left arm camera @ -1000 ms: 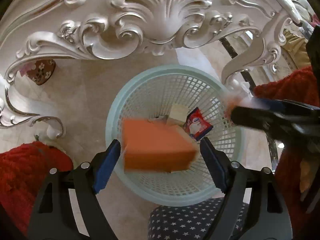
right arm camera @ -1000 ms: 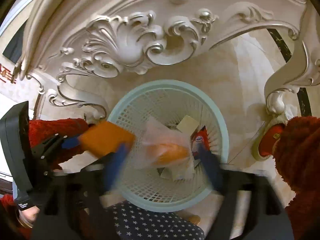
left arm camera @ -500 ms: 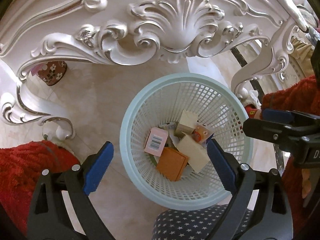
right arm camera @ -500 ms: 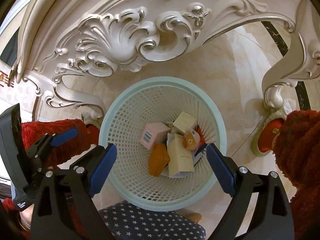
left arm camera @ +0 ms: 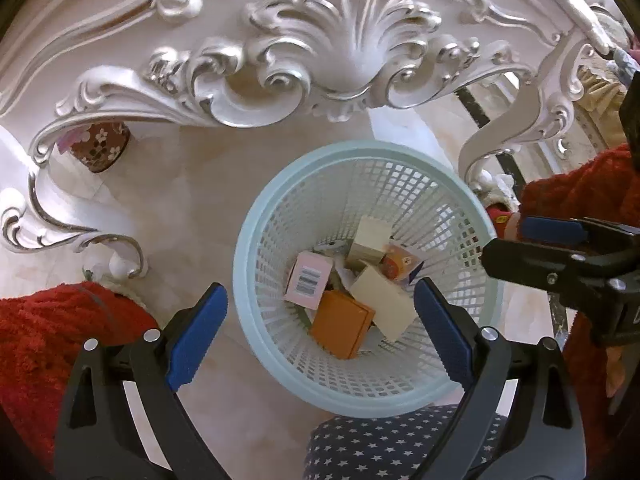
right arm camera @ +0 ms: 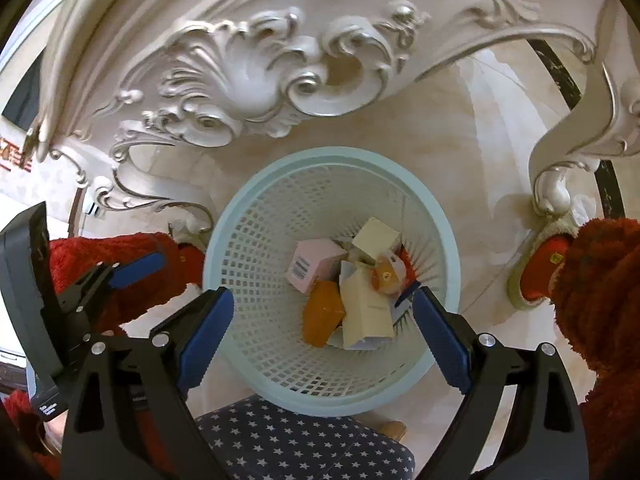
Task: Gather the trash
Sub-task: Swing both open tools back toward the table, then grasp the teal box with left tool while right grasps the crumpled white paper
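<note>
Boxes (left arm camera: 340, 324) in basket (left arm camera: 256, 240) before table (left arm camera: 344, 48)

In the basket (left arm camera: 256, 280), the orange box (left arm camera: 340, 324) covers part of the paper scraps under it, and the pink box (left arm camera: 308, 284) hides whatever lies below; its barcode is too small to read. The snack wrapper (left arm camera: 400, 264) is half tucked behind the cream boxes (left arm camera: 380, 300). The star-patterned cushion (left arm camera: 380, 444) is cut off by the bottom edge, and the flowered slipper (left arm camera: 100, 144) sits partly behind the carved table (left arm camera: 280, 60).
</note>
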{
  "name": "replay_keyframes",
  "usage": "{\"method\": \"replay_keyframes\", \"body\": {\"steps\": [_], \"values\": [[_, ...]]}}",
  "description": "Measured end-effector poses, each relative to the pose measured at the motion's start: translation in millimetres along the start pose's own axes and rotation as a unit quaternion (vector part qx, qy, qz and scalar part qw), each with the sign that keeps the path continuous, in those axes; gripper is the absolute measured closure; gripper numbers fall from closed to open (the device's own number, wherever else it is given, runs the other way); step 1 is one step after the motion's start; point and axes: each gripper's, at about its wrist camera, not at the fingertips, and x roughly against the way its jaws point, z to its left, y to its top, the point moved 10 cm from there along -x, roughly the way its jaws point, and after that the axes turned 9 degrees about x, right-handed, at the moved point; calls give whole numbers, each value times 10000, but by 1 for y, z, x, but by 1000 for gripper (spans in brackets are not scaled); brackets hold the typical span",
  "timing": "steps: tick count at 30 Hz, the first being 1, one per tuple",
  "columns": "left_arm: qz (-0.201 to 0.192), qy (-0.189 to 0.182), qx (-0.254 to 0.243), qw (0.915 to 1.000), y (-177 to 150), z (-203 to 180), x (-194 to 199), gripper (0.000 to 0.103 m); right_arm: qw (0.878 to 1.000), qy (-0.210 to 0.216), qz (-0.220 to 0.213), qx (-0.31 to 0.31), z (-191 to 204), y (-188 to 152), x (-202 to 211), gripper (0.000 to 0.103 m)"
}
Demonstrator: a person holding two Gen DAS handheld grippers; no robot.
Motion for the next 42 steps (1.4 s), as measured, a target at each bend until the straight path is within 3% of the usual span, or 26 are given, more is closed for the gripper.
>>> {"method": "replay_keyframes", "body": {"steps": [9,12,14,17,22,23,26,28,31,38,42], "values": [[-388,-355,-248,9983,12,-15,28,11,9971,421,-433,471,30,9,29,16],[-600,-694,-178,9956,26,-20,62,11,9866,752,-1308,621,47,33,89,16],[-710,-1063,-7,9918,44,-22,95,11,9775,663,-1844,784,51,53,127,16],[-1020,-1228,22,9872,86,-21,144,11,9612,246,-2538,1052,49,99,184,16],[-1987,-877,-244,9758,204,-9,207,11,9407,-508,-3046,1406,30,207,229,16],[-2161,-618,-125,9743,244,2,211,11,9380,-636,-3063,1492,27,231,228,16],[-2369,-292,239,9708,329,27,202,11,9406,-1015,-2808,1618,14,294,204,16],[-2300,15,525,9718,388,49,178,11,9492,-1006,-2457,1690,5,334,173,17],[-2140,326,741,9735,448,69,140,11,9586,-977,-2119,1629,-5,366,139,19],[-1646,169,1395,9763,513,93,69,11,9702,-901,-1533,1646,-21,402,85,27],[-1576,270,1345,9779,534,96,49,11,9769,-693,-1381,1476,-31,413,73,34]]}}
